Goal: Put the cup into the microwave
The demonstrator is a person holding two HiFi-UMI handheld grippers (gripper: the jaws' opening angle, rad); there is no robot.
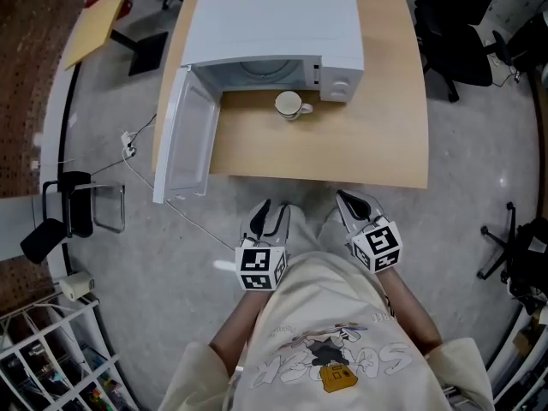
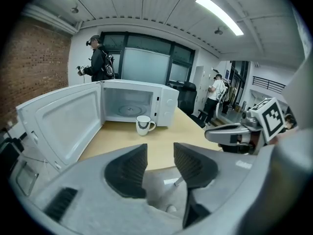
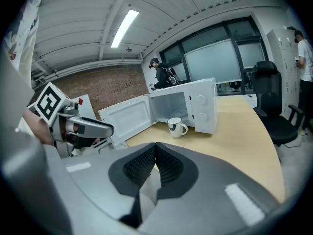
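Observation:
A white cup [image 1: 289,104] with a dark mark stands on the wooden table [image 1: 368,144], just in front of the white microwave [image 1: 274,32]; its handle points right. The microwave door [image 1: 184,135] hangs open to the left and the cavity is empty. Both grippers are held near my body, short of the table's front edge. My left gripper [image 1: 270,217] has its jaws apart with nothing between them. My right gripper [image 1: 351,205] has its pads together and is empty. The cup [image 2: 143,125] shows far ahead in the left gripper view, and the same cup [image 3: 176,127] in the right gripper view.
A black office chair [image 1: 458,37] stands right of the table, and another chair base [image 1: 514,247] is at the far right. A cable [image 1: 141,174] trails across the floor on the left beside a black chair [image 1: 73,208]. People stand in the background of both gripper views.

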